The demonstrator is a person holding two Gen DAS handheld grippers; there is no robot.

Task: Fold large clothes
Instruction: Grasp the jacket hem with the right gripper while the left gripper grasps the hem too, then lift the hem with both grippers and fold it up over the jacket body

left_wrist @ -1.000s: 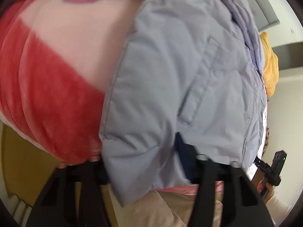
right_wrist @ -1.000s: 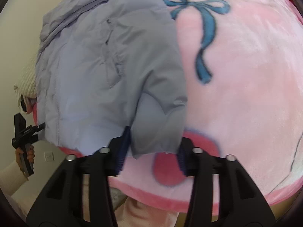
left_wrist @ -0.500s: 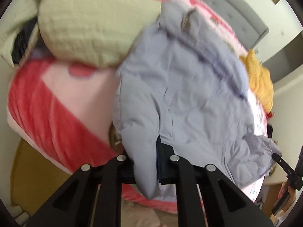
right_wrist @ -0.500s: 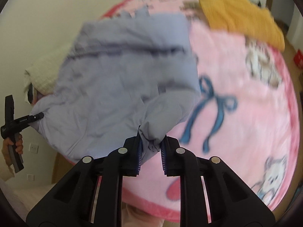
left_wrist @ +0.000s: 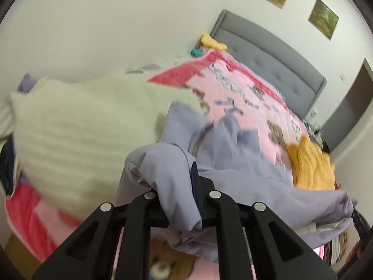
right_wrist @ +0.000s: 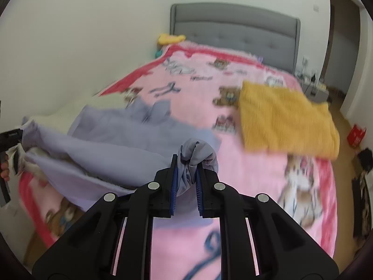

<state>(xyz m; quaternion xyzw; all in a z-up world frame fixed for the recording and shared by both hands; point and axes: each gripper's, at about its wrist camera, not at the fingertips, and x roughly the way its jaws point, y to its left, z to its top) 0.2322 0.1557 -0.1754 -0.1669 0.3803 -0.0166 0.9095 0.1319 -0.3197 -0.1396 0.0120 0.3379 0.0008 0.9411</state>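
Lavender jacket (right_wrist: 121, 144) lifted at its near edge, the rest draped over the pink blanket (right_wrist: 244, 163) toward the grey headboard (right_wrist: 233, 30). Right gripper (right_wrist: 185, 184) pinched on a bunched corner of the jacket, jaws pressed against cloth between the blue pads (right_wrist: 173, 186). Left gripper (left_wrist: 177, 186) likewise clamped on a thick fold at the jacket's other near corner, cloth spilling down over the jaws. Far part of the jacket, collar end, rumpled and touching the blanket; cannot tell how flat, both views blurred.

Judged as the carry-over step: near hem brought up and forward toward the collar. Best done with both corners kept level and held apart enough to keep the hem taut, then laid down square on the far part before any release. Risk, as a judgement: padded cloth slipping from so bulky a pinch, or the fold landing skewed.

Beside the jacket, away from the headboard's wall side, a cream pillow (left_wrist: 81, 135) touching or nearly touching it. Beyond the jacket, nearer the headboard, a mustard yellow towel (right_wrist: 284, 119) on the blanket, apart from the jacket in the right view.
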